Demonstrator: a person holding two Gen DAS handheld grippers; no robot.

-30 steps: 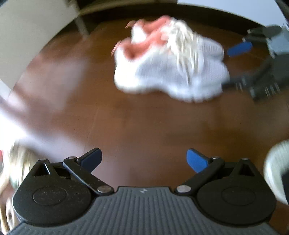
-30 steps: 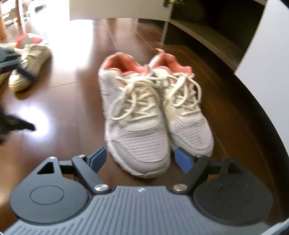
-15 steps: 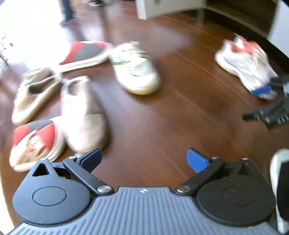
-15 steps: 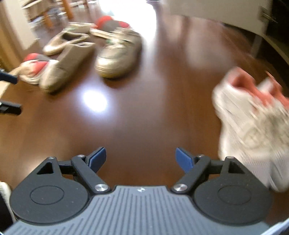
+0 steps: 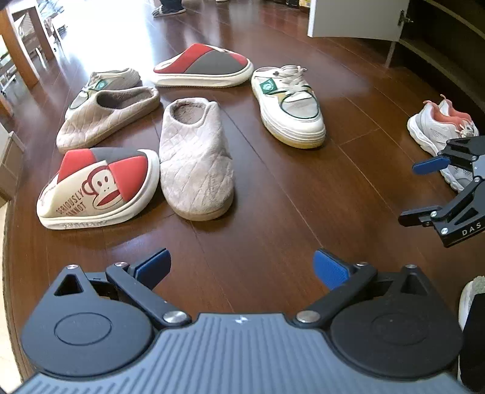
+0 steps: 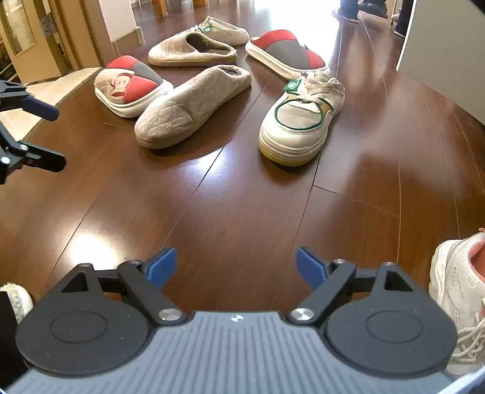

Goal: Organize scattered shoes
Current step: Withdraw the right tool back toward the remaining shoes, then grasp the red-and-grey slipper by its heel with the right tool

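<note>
Several shoes lie scattered on the dark wood floor: a monkey-print red slipper [image 5: 97, 185] [image 6: 130, 88], two beige quilted slippers [image 5: 195, 157] [image 5: 106, 116], a red-grey slipper [image 5: 203, 65] and a white-green sneaker [image 5: 289, 106] [image 6: 300, 121], with its mate [image 5: 112, 80] farther back. A white-pink sneaker pair [image 5: 436, 127] [image 6: 460, 288] stands apart on the right. My left gripper [image 5: 242, 266] [image 6: 54, 139] hangs open over bare floor. The jaws of my right gripper [image 6: 236, 266] [image 5: 416, 192] are opening, with nothing between them.
A white cabinet door [image 5: 354, 18] and a dark open shelf [image 5: 439, 45] stand at the far right. Wooden furniture legs [image 5: 21, 51] are at the far left. A person's feet [image 5: 168, 7] show at the back, and a white shoe [image 5: 468, 300] sits close by.
Both views have swung away from the white-pink sneaker pair toward the scattered slippers and sneakers. The pair stays by the cabinet. The right jaws stand slightly wider.
</note>
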